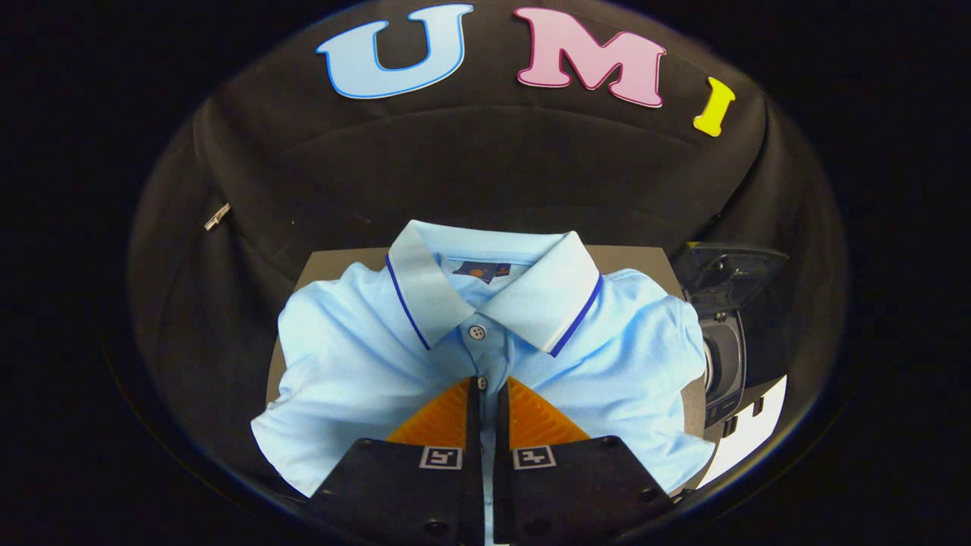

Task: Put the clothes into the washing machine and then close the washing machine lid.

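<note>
From the gripper view, the gripper (486,387) has its fingers drawn nearly together, pinching the placket of a folded light-blue polo shirt (356,364) lying under and just ahead of them. Nothing is loaded yet: the washing machine (724,356), lid raised, stands off to the right. The shirt rests on a brown board (630,258) amid black cloth walls.

Folded light-blue polo shirt (356,364) lay flat on the brown rectangular tabletop (630,258), collar on the far side from the gripper (486,387). Gripper fingers sat nearly together over the shirt's button placket, a strip of fabric in the narrow gap; contact couldn't be confirmed. Small dark washing machine (724,356) stood right of the fingers, just beside the shirt's edge, lid (732,269) raised behind its opening.
</note>
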`<state>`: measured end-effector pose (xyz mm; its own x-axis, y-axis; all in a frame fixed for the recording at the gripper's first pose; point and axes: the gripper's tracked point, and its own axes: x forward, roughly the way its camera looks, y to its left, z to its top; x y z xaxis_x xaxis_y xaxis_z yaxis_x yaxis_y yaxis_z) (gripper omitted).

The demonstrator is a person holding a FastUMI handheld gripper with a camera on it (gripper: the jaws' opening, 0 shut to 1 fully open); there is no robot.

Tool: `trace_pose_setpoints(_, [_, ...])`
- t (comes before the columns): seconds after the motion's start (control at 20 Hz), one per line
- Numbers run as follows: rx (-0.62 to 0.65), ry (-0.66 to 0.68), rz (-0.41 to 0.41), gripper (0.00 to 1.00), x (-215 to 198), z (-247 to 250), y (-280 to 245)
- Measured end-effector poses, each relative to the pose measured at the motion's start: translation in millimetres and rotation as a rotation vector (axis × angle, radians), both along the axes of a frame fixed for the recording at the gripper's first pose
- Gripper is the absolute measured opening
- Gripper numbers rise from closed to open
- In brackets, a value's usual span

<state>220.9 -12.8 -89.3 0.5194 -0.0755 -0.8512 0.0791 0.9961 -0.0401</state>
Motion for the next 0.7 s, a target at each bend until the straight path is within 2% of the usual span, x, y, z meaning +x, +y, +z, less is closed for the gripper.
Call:
trace_pose_setpoints(0.35, [-0.083, -0.137, 0.057, 0.10, -2.9, 6.2, 1.4])
trace_pose_setpoints(0.45, [-0.100, -0.183, 0.073, 0.07, 1.6, 6.2, 3.5])
trace_pose_setpoints(0.6, [-0.091, -0.221, 0.059, 0.05, -0.3, 8.5, 4.2])
trace_pose_setpoints(0.7, [-0.070, -0.294, 0.046, 0.05, 1.1, 18.0, 4.4])
